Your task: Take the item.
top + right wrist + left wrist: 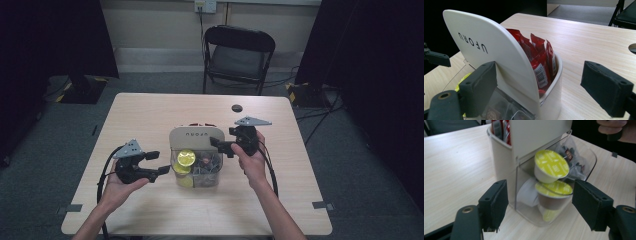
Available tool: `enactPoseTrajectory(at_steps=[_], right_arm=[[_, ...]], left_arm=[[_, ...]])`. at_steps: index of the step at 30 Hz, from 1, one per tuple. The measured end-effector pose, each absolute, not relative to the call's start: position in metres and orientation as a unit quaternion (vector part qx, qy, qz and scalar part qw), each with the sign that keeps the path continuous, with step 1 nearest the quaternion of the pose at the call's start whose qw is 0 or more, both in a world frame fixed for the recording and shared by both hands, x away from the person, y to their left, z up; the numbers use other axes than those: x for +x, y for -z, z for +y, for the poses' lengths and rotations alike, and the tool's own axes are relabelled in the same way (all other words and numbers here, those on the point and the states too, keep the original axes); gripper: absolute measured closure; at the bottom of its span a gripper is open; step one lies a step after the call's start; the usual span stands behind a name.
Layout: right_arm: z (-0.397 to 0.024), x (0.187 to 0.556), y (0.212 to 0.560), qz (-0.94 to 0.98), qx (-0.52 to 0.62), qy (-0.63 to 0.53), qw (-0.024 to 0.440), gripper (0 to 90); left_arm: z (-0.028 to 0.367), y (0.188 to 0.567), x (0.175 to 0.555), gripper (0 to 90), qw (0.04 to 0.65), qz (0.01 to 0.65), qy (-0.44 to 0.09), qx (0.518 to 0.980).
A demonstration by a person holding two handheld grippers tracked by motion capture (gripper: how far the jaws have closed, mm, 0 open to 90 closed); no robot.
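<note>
1. Capsule organiser (196,142): a cream-coloured holder with a clear front bin, standing upright at the centre of the tabletop (150,112); its back panel carries the lettering "UFORU".
2. Front bin contents: yellow-lidded coffee capsules (551,166) stacked on the bin's left side and dark sachets (571,157) on its right, as seen in the left gripper view.
3. Rear compartment: red packets (541,60) standing upright behind the back panel, seen in the right gripper view.
4. Left gripper (159,162): held at about 9 o'clock of the organiser, just beside the clear bin; jaws apart and empty, aimed at the capsule side.
5. Right gripper (220,145): held at about 2 o'clock of the organiser, near its back panel; jaws apart and empty, with the panel's edge and the red packets framed between them.
6. Governing relation: the organiser lies between the two grippers, its long axis vertical. The capsules lie straight ahead of the left jaws, the red packets straight ahead of the right jaws; each hand is judged the nearer for the compartment it faces.
7. Surroundings: a black folding chair (239,50) stands beyond the tabletop at 12 o'clock.
</note>
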State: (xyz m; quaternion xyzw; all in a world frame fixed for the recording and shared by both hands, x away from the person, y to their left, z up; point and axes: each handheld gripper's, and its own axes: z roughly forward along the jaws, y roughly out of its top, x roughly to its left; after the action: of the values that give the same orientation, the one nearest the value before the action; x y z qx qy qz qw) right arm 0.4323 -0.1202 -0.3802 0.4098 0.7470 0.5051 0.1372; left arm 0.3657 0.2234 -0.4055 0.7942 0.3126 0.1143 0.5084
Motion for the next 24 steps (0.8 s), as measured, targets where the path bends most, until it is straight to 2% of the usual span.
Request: enactPoseTrajectory(at_steps=[8, 13, 24], right_arm=[[-0.119, 0.433, 0.382, 0.748, 0.409, -0.505, 0.133, 11.9], [-0.119, 0.433, 0.381, 0.749, 0.408, -0.505, 0.134, 11.9], [-0.120, 0.433, 0.382, 0.748, 0.408, -0.506, 0.133, 11.9]], left_arm=[[0.206, 0.394, 0.371, 30.3, 0.520, 0.297, -0.119, 0.792], [0.196, 0.389, 0.374, 34.9, 0.528, 0.288, -0.112, 0.791], [0.180, 0.397, 0.391, 34.6, 0.513, 0.287, -0.095, 0.803]])
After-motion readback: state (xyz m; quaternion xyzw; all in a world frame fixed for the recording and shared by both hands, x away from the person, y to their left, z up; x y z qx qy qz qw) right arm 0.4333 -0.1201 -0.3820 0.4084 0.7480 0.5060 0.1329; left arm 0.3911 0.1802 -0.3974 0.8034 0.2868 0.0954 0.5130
